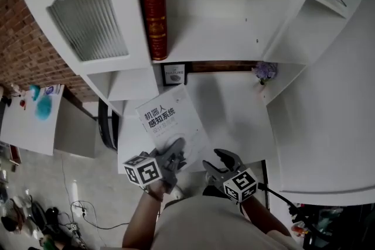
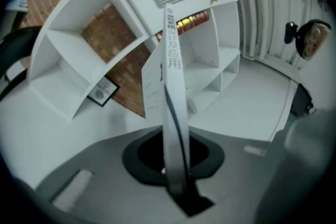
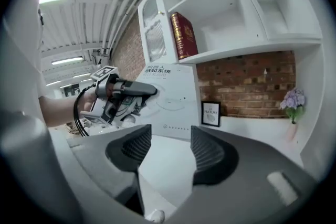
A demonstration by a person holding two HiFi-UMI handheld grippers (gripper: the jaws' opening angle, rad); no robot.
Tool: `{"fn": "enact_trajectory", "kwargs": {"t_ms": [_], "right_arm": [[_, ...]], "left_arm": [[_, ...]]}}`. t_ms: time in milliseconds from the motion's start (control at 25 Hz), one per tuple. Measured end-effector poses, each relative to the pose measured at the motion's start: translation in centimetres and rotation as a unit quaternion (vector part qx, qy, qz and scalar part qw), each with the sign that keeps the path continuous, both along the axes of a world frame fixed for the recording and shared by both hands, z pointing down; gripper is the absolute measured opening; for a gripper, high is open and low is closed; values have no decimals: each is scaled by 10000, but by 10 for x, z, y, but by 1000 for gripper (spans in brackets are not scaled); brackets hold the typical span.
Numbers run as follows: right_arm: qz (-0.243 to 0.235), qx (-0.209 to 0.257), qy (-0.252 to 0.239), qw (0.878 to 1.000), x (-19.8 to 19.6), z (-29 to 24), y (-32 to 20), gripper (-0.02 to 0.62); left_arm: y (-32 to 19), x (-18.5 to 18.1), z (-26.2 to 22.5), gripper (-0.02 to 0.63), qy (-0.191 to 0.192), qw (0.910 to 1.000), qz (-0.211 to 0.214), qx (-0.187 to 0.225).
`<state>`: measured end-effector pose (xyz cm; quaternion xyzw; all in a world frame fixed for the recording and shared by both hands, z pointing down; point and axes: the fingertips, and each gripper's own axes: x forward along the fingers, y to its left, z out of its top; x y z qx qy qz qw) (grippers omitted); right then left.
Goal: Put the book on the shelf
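Book [image 1: 170,119] clamped edge-on between jaws of your left gripper [image 1: 176,150], before the shelf [image 1: 206,47]; your right gripper [image 1: 220,159] empty, jaws apart.

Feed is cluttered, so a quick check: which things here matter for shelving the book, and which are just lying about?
Job: white book, clamped in the left gripper; white shelf; right gripper, open, empty.
Lying about: red book already on the shelf; framed sign; purple flowers.

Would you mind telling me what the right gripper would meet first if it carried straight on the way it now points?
Probably the white book, clamped in the left gripper: its cover lies straight beyond the right gripper's open jaws, though depth is uncertain.
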<state>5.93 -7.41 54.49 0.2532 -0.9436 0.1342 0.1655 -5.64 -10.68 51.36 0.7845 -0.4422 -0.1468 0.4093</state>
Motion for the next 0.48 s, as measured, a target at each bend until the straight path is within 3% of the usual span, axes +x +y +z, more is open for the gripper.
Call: {"fn": "enact_trajectory", "kwargs": {"t_ms": [160, 320, 480], "right_arm": [[-217, 290, -336, 9988, 9, -36, -27, 235], [-582, 617, -526, 9950, 15, -68, -47, 233], [-959, 780, -784, 9892, 13, -101, -73, 221]], "left_arm": [[-19, 5, -59, 55, -424, 9969, -462, 484], [-37, 11, -105, 55, -897, 9883, -899, 841], [-60, 13, -142, 55, -900, 9826, -1246, 1046]]}}
